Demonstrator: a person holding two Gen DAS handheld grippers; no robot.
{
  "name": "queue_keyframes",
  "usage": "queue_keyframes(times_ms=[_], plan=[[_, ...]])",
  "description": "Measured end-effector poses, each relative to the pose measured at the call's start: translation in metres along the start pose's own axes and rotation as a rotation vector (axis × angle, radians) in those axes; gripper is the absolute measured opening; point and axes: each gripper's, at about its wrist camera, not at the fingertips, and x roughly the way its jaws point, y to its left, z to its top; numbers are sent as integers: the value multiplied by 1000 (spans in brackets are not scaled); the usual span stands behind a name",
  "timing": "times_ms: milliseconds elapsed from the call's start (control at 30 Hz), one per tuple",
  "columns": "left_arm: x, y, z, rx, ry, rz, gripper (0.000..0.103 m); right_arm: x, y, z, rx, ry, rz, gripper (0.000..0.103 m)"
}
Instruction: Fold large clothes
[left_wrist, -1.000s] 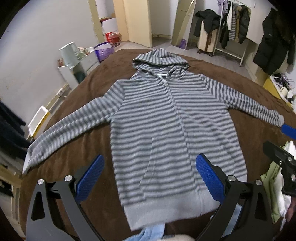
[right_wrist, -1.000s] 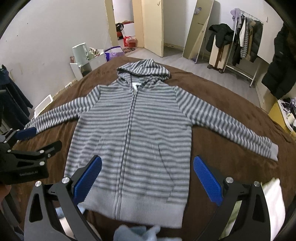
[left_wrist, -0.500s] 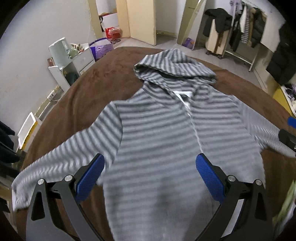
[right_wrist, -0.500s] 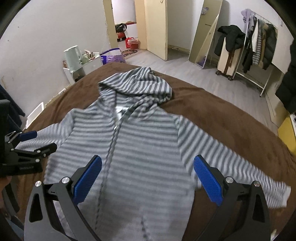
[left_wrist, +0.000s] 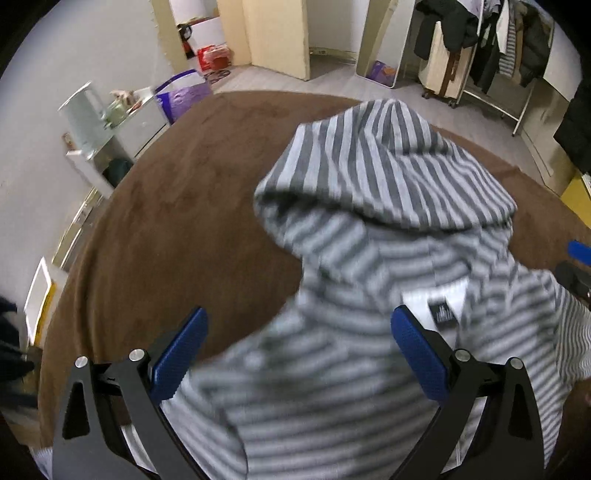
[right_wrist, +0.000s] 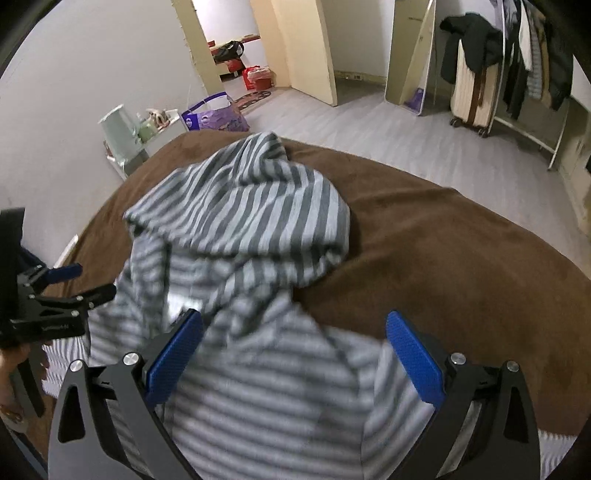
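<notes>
A grey striped zip hoodie (left_wrist: 369, 332) lies flat, front up, on a brown blanket (left_wrist: 177, 206). Its hood (left_wrist: 384, 170) points away from me, and a white neck label (left_wrist: 439, 306) shows at the collar. My left gripper (left_wrist: 299, 347) hangs open just above the hoodie's left shoulder, nothing between its blue pads. In the right wrist view the hoodie (right_wrist: 266, 387) fills the lower frame, its hood (right_wrist: 251, 210) ahead. My right gripper (right_wrist: 295, 347) is open over the right shoulder. The left gripper (right_wrist: 55, 295) shows at the left edge there.
Beyond the blanket's far edge (right_wrist: 443, 206) is grey floor. A white side table with a pale jug (left_wrist: 85, 118) and a purple bag (left_wrist: 184, 96) stand at far left. A suitcase (right_wrist: 472, 92) and a clothes rack (left_wrist: 517, 48) stand at far right.
Both grippers have moved forward along the hoodie, from its hem up to the shoulders and collar, and come lower. Both stayed open. The hoodie has not moved.
</notes>
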Motion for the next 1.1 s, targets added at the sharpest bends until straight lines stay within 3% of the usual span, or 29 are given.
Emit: queue_keyframes(times_ms=[133,267,433,467,533,767,867,933,1000,1033,1100], plan=[[13,2,33,17,-8,-64,97,25,-8,34,-4,-3,38,97],[30,7,65,9,39,-111,97,55,-5,61,-57,34,56,97],[53,5,91,64,57,-106,96,83,-6,75,-102,71,36,93],[60,4,95,70,71,-104,90,86,-8,77,-99,70,35,93],[75,3,101,81,110,-109,89,91,-14,82,-86,74,39,93],[107,16,112,28,178,-171,90,115,-31,87,-92,140,71,89],[114,12,110,88,192,-155,90,123,-32,87,-97,164,96,83],[113,12,111,97,187,-167,88,124,-31,88,-113,166,109,73],[113,13,111,109,182,-177,82,122,-29,89,-129,162,132,55],[113,13,112,110,182,-181,81,122,-28,89,-132,160,137,53],[108,13,110,117,175,-204,62,122,-25,87,-140,154,140,38]])
